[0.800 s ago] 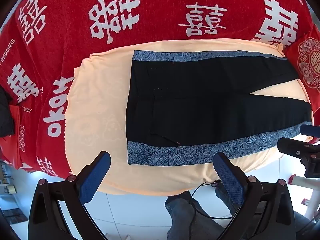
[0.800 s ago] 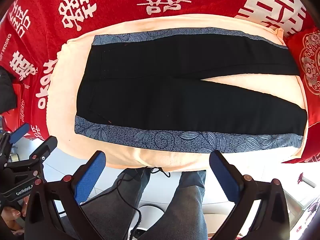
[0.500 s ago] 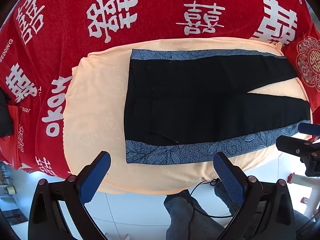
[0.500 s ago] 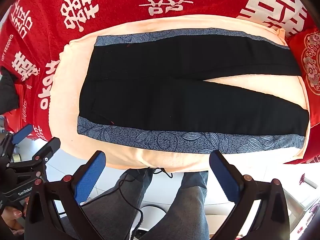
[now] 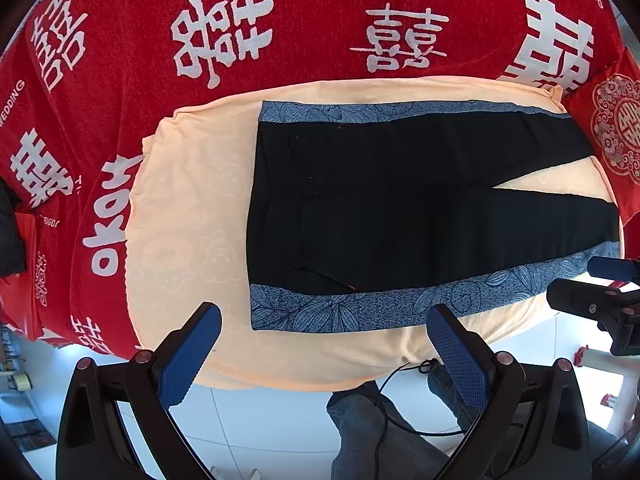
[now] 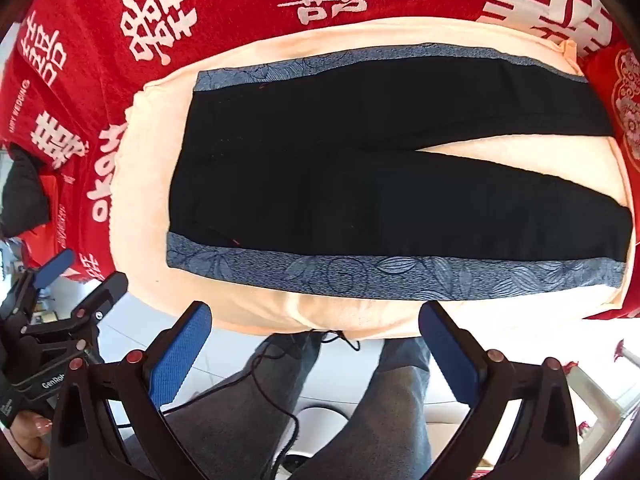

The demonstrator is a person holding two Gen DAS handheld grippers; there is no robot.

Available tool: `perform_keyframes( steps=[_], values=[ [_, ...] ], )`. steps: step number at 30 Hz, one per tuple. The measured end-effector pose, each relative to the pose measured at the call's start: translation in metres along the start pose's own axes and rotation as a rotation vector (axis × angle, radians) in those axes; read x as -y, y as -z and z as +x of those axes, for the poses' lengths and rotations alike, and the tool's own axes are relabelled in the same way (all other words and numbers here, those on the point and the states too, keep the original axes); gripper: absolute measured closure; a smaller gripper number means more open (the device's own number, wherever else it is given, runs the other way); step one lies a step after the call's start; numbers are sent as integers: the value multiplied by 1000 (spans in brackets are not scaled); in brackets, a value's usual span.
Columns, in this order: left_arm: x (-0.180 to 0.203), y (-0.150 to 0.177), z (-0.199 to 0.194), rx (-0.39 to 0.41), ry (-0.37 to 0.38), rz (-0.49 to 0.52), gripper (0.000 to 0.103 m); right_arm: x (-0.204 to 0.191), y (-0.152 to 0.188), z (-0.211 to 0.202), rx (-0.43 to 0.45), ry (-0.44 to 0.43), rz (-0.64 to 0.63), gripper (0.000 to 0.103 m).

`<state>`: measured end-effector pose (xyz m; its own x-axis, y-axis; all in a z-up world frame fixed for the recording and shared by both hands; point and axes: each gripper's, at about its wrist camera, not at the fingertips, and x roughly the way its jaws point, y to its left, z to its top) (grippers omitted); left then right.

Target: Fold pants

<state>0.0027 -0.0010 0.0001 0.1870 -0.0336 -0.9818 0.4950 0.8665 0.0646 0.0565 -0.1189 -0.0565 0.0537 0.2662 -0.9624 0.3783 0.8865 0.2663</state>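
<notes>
Black pants (image 5: 400, 216) with blue leaf-patterned side stripes lie flat on a peach towel (image 5: 192, 220), waistband at the left, legs spread to the right. They also show in the right wrist view (image 6: 380, 184). My left gripper (image 5: 324, 344) is open and empty, above the towel's near edge by the waistband corner. My right gripper (image 6: 316, 340) is open and empty, in front of the near side stripe at mid-leg. Each gripper shows in the other's view, the right one (image 5: 600, 284) and the left one (image 6: 76, 280).
A red blanket (image 5: 280, 20) with white characters covers the surface under the towel. A red cushion (image 5: 616, 128) lies at the right. A dark garment (image 6: 24, 196) lies at the left edge. The person's legs (image 6: 312, 408) and a cable stand over white floor below.
Both grippers have moved slightly closer to the pants' near edge and stay open. The pants have not moved.
</notes>
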Motion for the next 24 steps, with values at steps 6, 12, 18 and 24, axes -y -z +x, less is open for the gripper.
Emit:
perform_keyframes(
  steps=[6,12,18,24],
  values=[
    [-1,-2,-3,13,-12,-9,0,2,-3,4,-39,-5,16,0],
    [-5,-3,-4,15,-25,-31,0,-1,-6,1,-35,8,1,0],
    [-4,-6,-6,27,-34,-21,0,-1,-7,-1,-29,12,1,0],
    [-5,-7,-5,26,-30,-20,0,1,-8,-2,-29,17,9,0]
  ],
)
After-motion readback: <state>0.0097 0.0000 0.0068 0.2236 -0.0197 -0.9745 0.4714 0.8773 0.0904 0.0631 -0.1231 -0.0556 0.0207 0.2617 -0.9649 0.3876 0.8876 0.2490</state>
